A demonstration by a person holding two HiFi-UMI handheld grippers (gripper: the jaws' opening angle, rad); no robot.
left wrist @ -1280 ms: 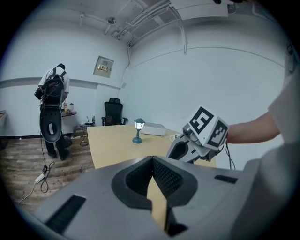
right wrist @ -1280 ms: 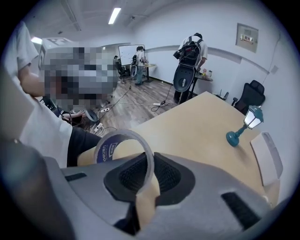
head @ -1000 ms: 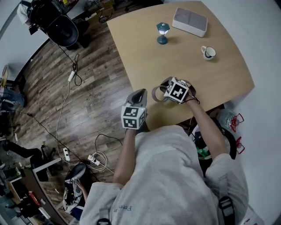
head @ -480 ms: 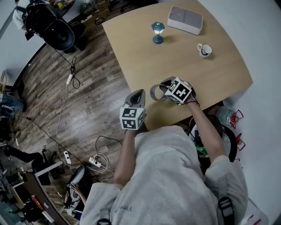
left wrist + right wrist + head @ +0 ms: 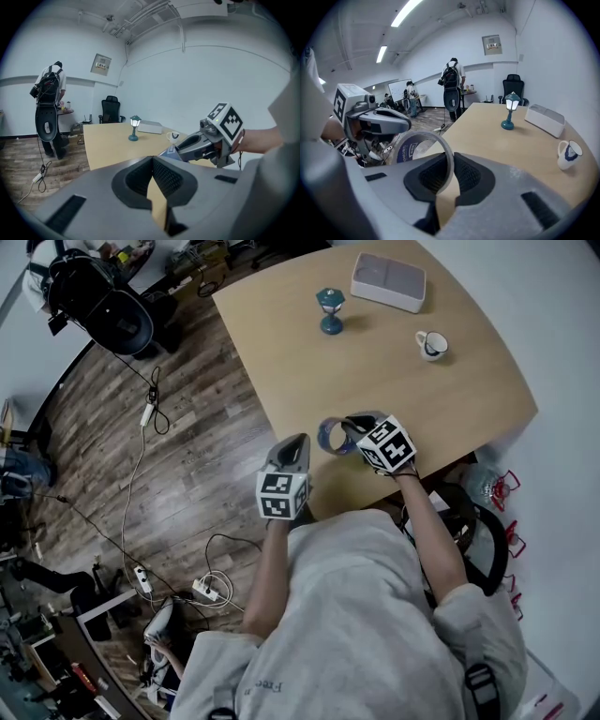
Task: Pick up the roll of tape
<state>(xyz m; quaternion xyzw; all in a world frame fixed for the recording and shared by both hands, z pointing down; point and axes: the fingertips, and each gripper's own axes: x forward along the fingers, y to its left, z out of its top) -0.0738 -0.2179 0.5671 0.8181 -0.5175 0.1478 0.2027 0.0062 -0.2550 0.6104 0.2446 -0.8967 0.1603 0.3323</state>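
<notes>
The roll of tape (image 5: 331,435) is a grey ring with a blue inner face, held off the wooden table (image 5: 441,399) near its front edge. My right gripper (image 5: 344,425) is shut on its band. In the right gripper view the roll (image 5: 423,145) stands on edge, its band pinched between the pads (image 5: 466,176). My left gripper (image 5: 298,440) hovers to the left of the roll, over the table's front left edge, with its jaws together and nothing between them. In the left gripper view the right gripper (image 5: 180,149) and the roll (image 5: 169,151) show ahead to the right.
At the table's far side stand a small teal lamp (image 5: 329,310), a white box (image 5: 388,282) and a white mug (image 5: 432,346). Cables (image 5: 150,409) and a power strip (image 5: 204,589) lie on the wooden floor to the left. A person with a backpack (image 5: 452,77) stands further off.
My right gripper has risen a little and rolled with the tape roll in it, so the roll's blue inner face now shows. The left gripper has stayed put.
</notes>
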